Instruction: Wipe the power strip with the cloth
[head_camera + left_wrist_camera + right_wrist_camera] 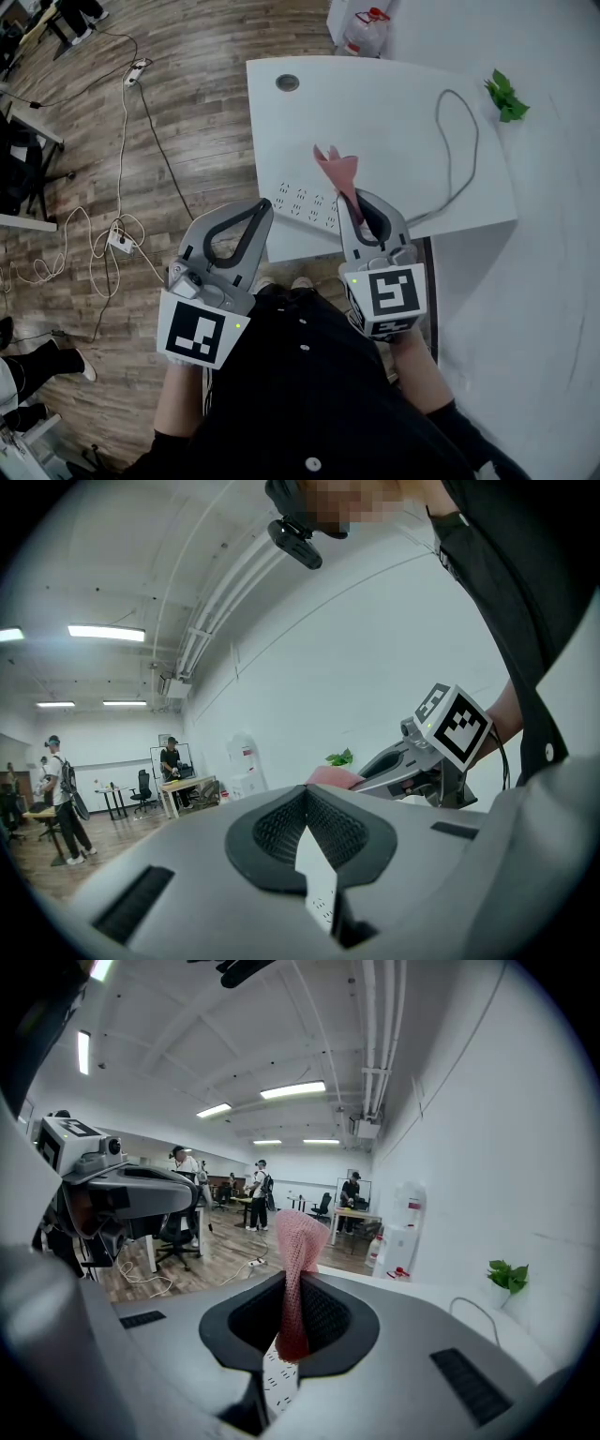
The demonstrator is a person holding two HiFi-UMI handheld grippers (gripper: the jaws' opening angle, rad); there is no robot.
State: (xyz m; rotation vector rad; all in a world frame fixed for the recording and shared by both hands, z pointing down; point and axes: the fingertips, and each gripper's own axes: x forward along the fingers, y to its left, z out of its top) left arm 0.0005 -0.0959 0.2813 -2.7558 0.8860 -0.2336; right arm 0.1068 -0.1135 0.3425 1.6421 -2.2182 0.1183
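1. Black buttoned clothing (309, 394) on the person fills the bottom of the head view, with both forearms reaching forward from it.
2. Each hand-held tool carries a marker cube: the left cube (199, 336) and the right cube (392, 295) show black-and-white square patterns with no letters on them.
3. Left gripper (265, 208): its jaws are pressed together at the tips with nothing between them. It hangs just off the near edge of the table, over the wooden floor.
4. Right gripper (349, 200): its jaws are clenched on a pink mesh cloth (339, 171). The cloth's free end sticks out past the tips in a loose, crumpled peak.
5. White power strip (302, 202): it lies flat on the white table (394, 112) near the front edge, with rows of dark socket slots showing. It sits under and just left of the cloth-holding jaws. No view shows whether the cloth touches it.
6. A grey cable (456, 91) loops across the tabletop to the right of the strip.
7. A round grommet hole (288, 82) sits near the table's far left corner, and a small green plant (504, 97) stands at the far right edge.
8. A water dispenser (408, 1222) against the wall has a red label too small to read.
9. White leads trail over the floor to another socket block (120, 242) on the left.
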